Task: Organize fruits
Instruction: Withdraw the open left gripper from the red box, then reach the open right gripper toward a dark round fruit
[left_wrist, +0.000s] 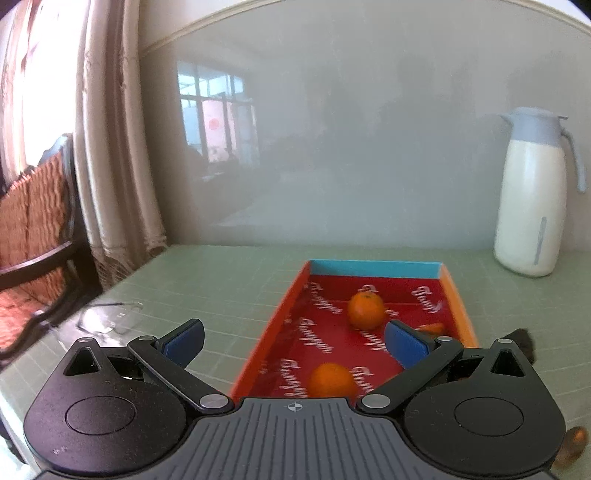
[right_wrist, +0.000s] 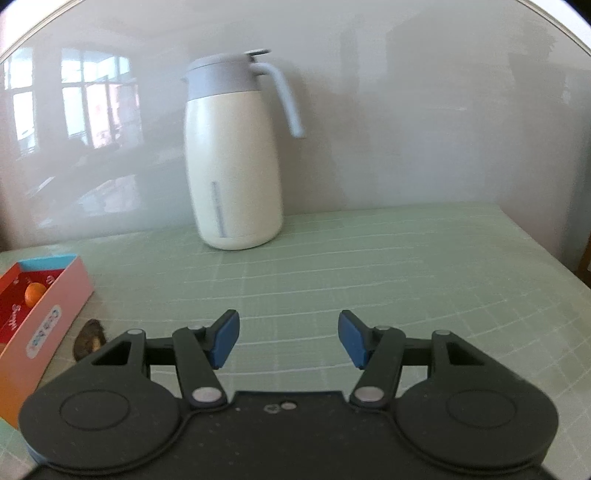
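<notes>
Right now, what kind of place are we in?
Most likely a room in a home. A table under a green grid mat stands against a glossy wall, with an insulated jug on it, and a curtain and a wooden chair alongside.

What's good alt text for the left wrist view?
The open left gripper hovers over a red box holding two oranges, gripping nothing. The box sits on a green gridded mat, with a white jug behind at right.

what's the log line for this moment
left gripper: open, empty | right gripper: open, empty | box: two oranges inside | jug: upright
</notes>
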